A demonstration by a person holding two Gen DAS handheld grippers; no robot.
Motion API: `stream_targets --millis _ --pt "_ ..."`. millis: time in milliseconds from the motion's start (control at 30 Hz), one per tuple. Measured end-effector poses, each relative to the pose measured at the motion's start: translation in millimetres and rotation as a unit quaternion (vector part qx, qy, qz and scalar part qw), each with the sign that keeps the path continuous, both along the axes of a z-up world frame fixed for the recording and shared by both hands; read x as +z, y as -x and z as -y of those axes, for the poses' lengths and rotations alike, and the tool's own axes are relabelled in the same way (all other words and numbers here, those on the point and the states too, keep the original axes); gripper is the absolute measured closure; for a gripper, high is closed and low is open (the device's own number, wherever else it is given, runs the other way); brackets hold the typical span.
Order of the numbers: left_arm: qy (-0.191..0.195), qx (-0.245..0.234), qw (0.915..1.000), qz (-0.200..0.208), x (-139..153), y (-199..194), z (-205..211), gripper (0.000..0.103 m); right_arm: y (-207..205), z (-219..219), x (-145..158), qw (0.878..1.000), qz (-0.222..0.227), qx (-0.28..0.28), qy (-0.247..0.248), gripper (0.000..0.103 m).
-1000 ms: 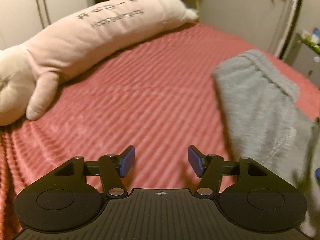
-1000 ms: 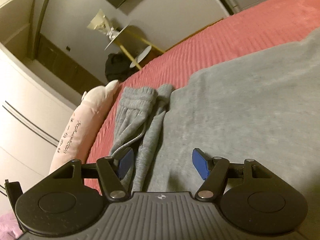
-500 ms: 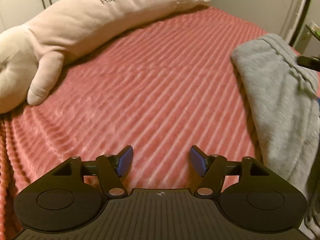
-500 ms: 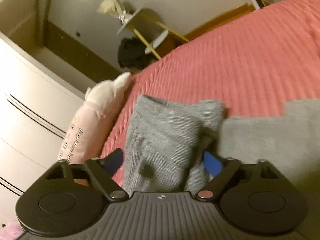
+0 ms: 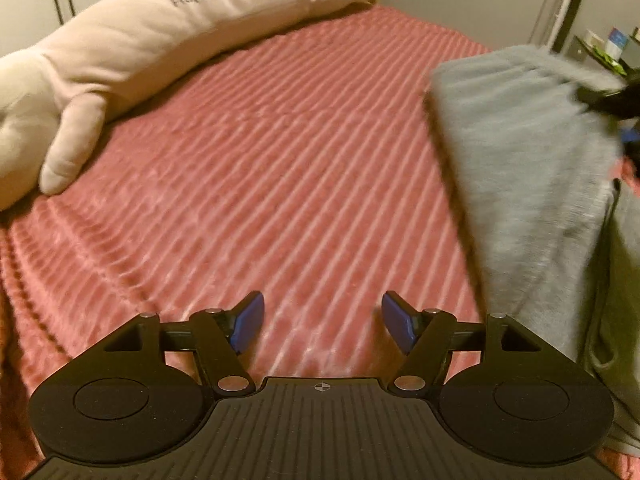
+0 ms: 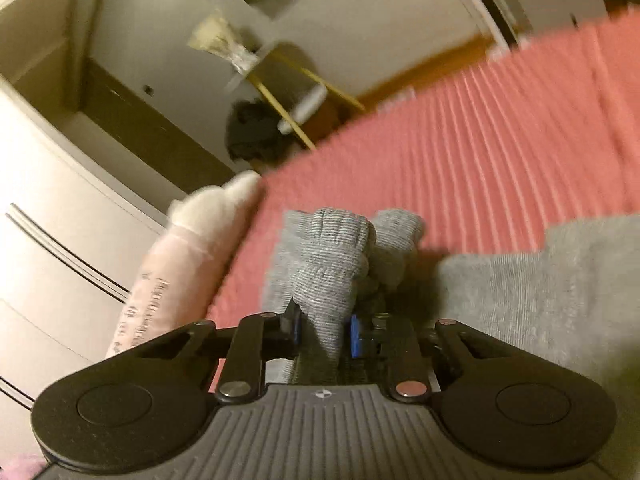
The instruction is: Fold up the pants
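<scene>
Bed carried a ribbed red cover. Grey pants lay at its right side; long pink plush pillow along far-left edge.

"Happyeveryday!" in dark script on the long pink plush pillow

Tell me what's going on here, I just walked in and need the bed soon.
A person with a gripper in each hand is folding grey pants on the red bedspread. The right gripper is closing its jaws on a bunched ribbed end of the pants. The left gripper hangs open over bare bedspread, holding nothing. A long pink plush pillow lies along the far side.
</scene>
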State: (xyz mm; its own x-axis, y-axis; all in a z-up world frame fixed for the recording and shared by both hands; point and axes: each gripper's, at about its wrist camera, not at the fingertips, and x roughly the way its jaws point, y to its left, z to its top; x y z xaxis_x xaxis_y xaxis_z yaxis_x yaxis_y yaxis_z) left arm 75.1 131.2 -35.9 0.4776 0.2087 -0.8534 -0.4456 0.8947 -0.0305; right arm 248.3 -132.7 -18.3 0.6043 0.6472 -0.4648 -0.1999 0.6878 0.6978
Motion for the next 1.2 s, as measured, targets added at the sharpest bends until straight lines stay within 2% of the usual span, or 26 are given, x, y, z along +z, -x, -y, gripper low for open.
stream_targets --millis 133,233,300,400,467,533,567,600,633,700,767,833,900,1000,1067,1133,1200 --pt "-0.001 0.000 1.0000 0.004 5 9 1 0.032 49 27 36 0.997 0.064 -0.040 0.002 0.082" --pt "-0.008 -0.007 0.9999 0.012 11 7 3 0.032 91 65 55 0.992 0.093 -0.088 -0.008 0.082" --pt "-0.014 -0.018 0.9996 0.017 16 8 10 0.032 119 91 64 0.985 0.114 -0.126 -0.015 0.082" --pt "-0.004 -0.046 0.9986 0.027 22 10 27 0.031 170 131 71 0.970 0.136 -0.202 0.009 0.082" --pt "0.006 -0.069 0.9970 0.034 24 12 41 0.029 203 154 68 0.959 0.120 -0.256 0.033 0.080" --pt "0.015 -0.093 0.9950 0.033 24 11 56 0.028 222 168 57 0.949 0.089 -0.293 0.069 0.062" --pt "0.020 -0.104 0.9938 0.032 24 10 62 0.028 224 177 47 0.948 0.058 -0.299 0.091 0.055" --pt "0.023 -0.115 0.9926 0.031 24 10 69 0.028 225 186 37 0.948 0.024 -0.303 0.097 0.049" --pt "0.022 -0.124 0.9916 0.030 23 10 74 0.026 229 197 27 0.944 -0.003 -0.315 0.093 0.048" --pt "0.015 -0.137 0.9900 0.027 21 9 83 0.025 240 220 13 0.940 -0.025 -0.335 0.055 0.045" --pt "0.019 -0.138 0.9901 0.021 19 7 87 0.025 248 241 5 0.938 -0.033 -0.344 -0.001 0.038" --pt "0.026 -0.134 0.9905 0.017 18 6 90 0.025 248 254 -3 0.938 -0.048 -0.341 -0.042 0.038" --pt "0.022 -0.134 0.9906 0.017 19 6 93 0.025 243 254 -14 0.938 -0.059 -0.336 -0.056 0.037" --pt "0.017 -0.131 0.9912 0.013 19 8 93 0.025 234 246 -31 0.935 -0.092 -0.341 -0.036 0.036" --pt "0.022 -0.119 0.9926 0.009 18 7 90 0.025 226 252 -47 0.935 -0.103 -0.334 -0.062 0.030" --pt "0.031 -0.110 0.9934 0.010 18 7 86 0.025 218 257 -61 0.934 -0.108 -0.322 -0.108 0.019" --pt "0.029 -0.101 0.9944 0.009 18 9 86 0.025 212 260 -69 0.933 -0.107 -0.319 -0.124 0.015"
